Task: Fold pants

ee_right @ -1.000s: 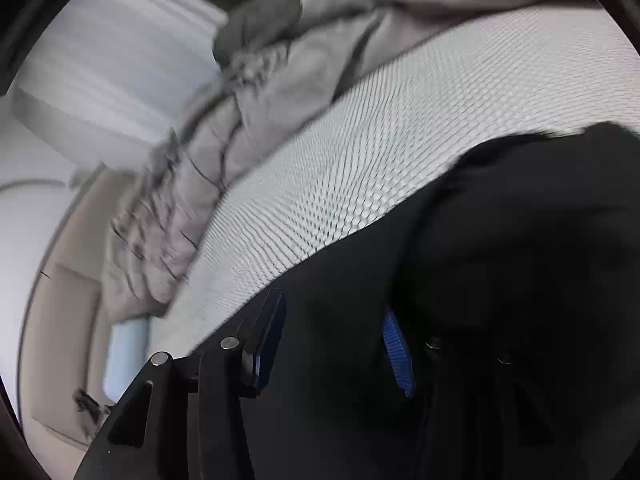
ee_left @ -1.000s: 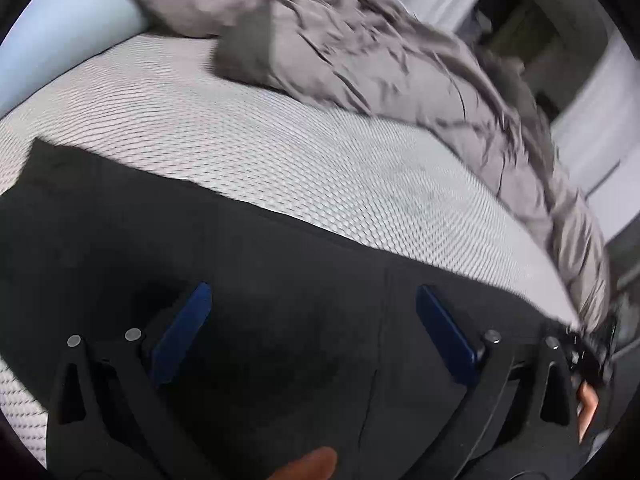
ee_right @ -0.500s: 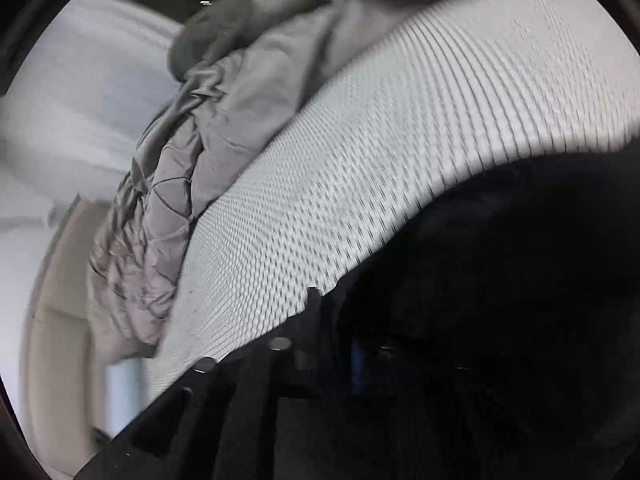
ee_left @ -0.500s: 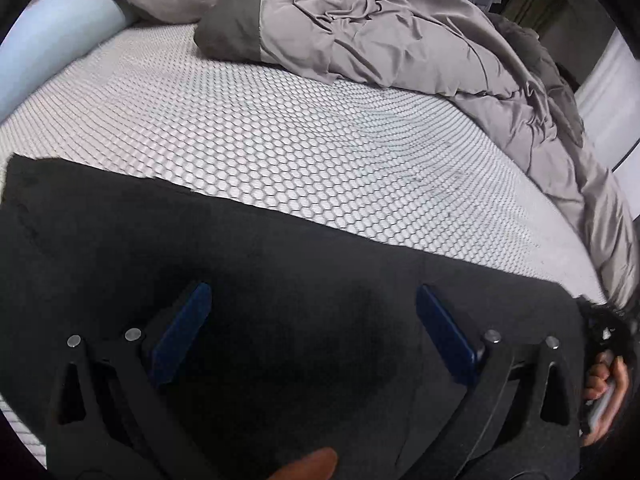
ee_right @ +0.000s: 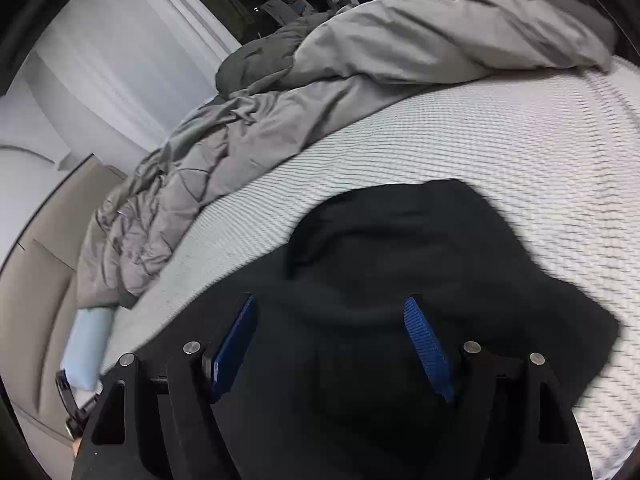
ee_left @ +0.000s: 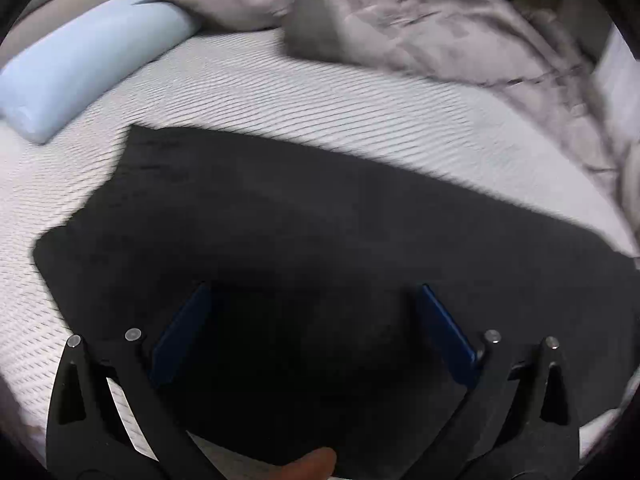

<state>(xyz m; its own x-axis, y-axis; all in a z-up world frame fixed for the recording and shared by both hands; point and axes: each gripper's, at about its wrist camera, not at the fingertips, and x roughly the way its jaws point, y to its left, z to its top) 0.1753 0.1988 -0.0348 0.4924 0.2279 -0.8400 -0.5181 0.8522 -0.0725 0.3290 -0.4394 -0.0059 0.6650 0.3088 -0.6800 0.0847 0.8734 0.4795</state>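
Black pants (ee_left: 320, 220) lie spread flat across the white honeycomb mattress (ee_left: 280, 92). My left gripper (ee_left: 314, 286) hovers over their near part, open wide, with nothing pinched between its blue pads (ee_left: 180, 336). In the right wrist view one end of the pants (ee_right: 420, 240) forms a rounded, slightly humped fold on the mattress (ee_right: 460, 140). My right gripper (ee_right: 330, 300) is above it and its jaws are opening. Dark cloth shows in the gap, and the blue pads (ee_right: 426, 344) stand clear of it.
A rumpled grey duvet (ee_left: 440, 28) is piled along the far side of the bed (ee_right: 280, 120). A light blue pillow (ee_left: 80, 64) lies at the far left. White curtains (ee_right: 120, 60) and a beige padded bed frame (ee_right: 36, 300) border the mattress. A thumb (ee_left: 312, 466) shows at the bottom edge.
The right jaws closed on the black cloth, then spread apart and pulled back up, leaving a humped fold. The left view shifted, so the pants' left end and the pillow now show.
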